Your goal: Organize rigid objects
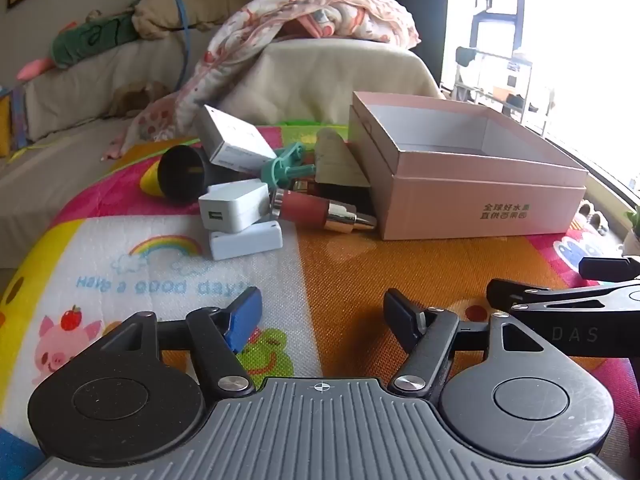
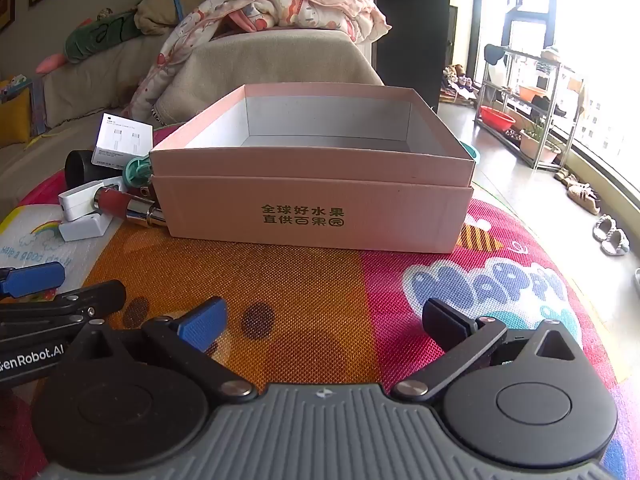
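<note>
**Pink box on the mat, small hard things heaped at its left**

One pink cardboard box [image 2: 316, 204] sits on the play mat [image 2: 320, 292] — square-cornered, matte, lid off, with a grey-white lining and two rows of dark printed characters on its front wall. Only bare lining shows inside it.

Against the box's left side lies a loose heap. Two white plastic chargers [image 1: 236, 208] are stacked, the upper one showing a USB port. A red tube with shiny metal ends [image 1: 320, 210] lies on its side, its tip near the box's lower corner. Behind it are one teal plastic piece [image 1: 286, 164], one black funnel-shaped cup [image 1: 184, 174] lying on its side, and one white cable carton [image 1: 236, 140] propped at a tilt.

The mat is foam with a woven-looking dimpled surface, printed in orange, pink and white with a rainbow and cartoon animals.

The left gripper [image 1: 322, 316] hovers low over the mat, well short of the heap, its jaws wide apart and holding nothing. The right gripper [image 2: 324, 320] — one blue pad, one black — is likewise spread wide and empty, facing the box's front wall.
</note>
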The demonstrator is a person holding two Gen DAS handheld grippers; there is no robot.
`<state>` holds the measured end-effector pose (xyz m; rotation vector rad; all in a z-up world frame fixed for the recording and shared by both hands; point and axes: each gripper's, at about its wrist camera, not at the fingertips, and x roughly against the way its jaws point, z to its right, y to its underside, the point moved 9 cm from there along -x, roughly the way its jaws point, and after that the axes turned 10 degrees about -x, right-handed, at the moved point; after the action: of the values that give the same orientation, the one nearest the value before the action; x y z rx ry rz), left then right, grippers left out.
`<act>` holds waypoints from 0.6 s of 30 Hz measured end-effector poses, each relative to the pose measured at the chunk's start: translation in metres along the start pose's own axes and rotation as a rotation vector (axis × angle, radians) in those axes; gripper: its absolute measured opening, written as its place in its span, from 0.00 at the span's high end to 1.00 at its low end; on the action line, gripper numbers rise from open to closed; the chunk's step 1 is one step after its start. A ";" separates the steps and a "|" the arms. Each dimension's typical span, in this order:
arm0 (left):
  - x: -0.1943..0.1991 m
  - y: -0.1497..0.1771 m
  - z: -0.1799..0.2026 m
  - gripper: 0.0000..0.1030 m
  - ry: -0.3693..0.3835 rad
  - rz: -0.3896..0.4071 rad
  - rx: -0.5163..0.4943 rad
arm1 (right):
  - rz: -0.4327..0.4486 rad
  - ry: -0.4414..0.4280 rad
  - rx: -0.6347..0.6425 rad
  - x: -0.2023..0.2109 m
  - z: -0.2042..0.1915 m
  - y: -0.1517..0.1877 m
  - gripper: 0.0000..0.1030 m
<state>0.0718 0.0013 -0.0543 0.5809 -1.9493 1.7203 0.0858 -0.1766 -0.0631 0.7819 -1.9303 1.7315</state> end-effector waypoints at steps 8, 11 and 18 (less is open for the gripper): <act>0.000 0.000 0.000 0.29 -0.014 -0.001 -0.020 | 0.001 -0.003 -0.003 0.000 -0.001 0.000 0.00; 0.000 0.000 0.000 0.29 -0.014 0.000 -0.020 | 0.001 -0.003 -0.003 0.000 -0.001 0.000 0.00; 0.000 0.000 0.000 0.29 -0.013 0.000 -0.017 | 0.001 -0.003 -0.004 0.000 -0.001 0.000 0.00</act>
<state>0.0718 0.0012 -0.0544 0.5872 -1.9702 1.7028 0.0857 -0.1760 -0.0628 0.7827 -1.9360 1.7280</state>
